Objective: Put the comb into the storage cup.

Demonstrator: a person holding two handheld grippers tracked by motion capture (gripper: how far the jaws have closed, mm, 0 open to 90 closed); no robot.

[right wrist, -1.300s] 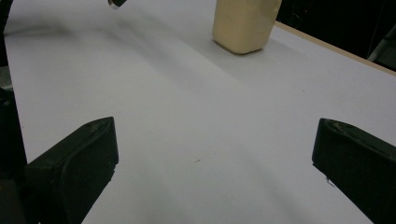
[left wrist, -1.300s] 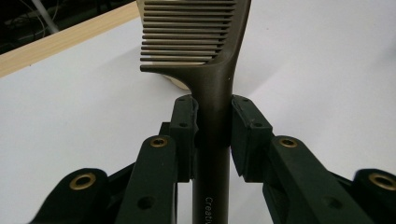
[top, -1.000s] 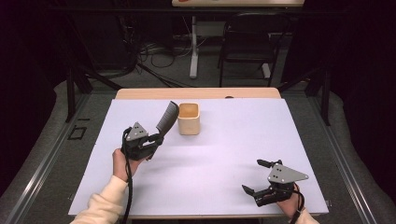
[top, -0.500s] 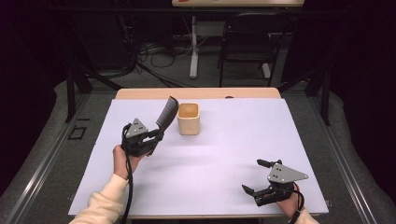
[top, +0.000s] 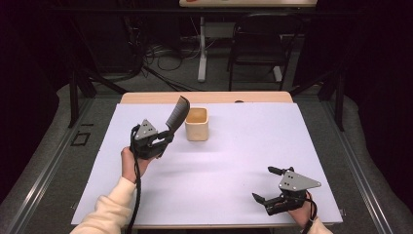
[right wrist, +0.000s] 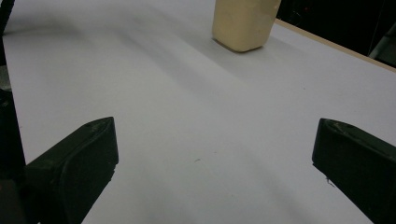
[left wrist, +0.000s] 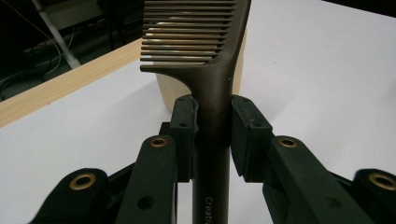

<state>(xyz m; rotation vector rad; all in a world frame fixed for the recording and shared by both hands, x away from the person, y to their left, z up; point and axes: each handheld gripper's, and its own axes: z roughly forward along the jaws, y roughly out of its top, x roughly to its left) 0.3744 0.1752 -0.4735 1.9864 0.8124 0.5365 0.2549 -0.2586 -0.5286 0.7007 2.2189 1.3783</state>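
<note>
A dark comb (top: 177, 113) is held up off the table, its handle clamped between the jaws of my left gripper (top: 165, 139). In the left gripper view the comb (left wrist: 212, 93) rises straight from the shut gripper (left wrist: 212, 135), teeth pointing left, right in front of the tan square cup (left wrist: 163, 93). That cup (top: 197, 124) stands upright on the white table cover (top: 243, 146), just right of the comb's tip. My right gripper (top: 266, 184) rests low near the front right of the table, jaws wide apart and empty. The right gripper view shows the cup (right wrist: 243, 23) far ahead.
The wooden table edge (top: 204, 97) runs along the back. Beyond it stand a dark chair (top: 258, 44) and cables on the floor. A grey mat (top: 44, 146) surrounds the table on both sides.
The left gripper has carried the comb slightly right and back, bringing its tip closer to the cup. The right gripper has stayed in place.
</note>
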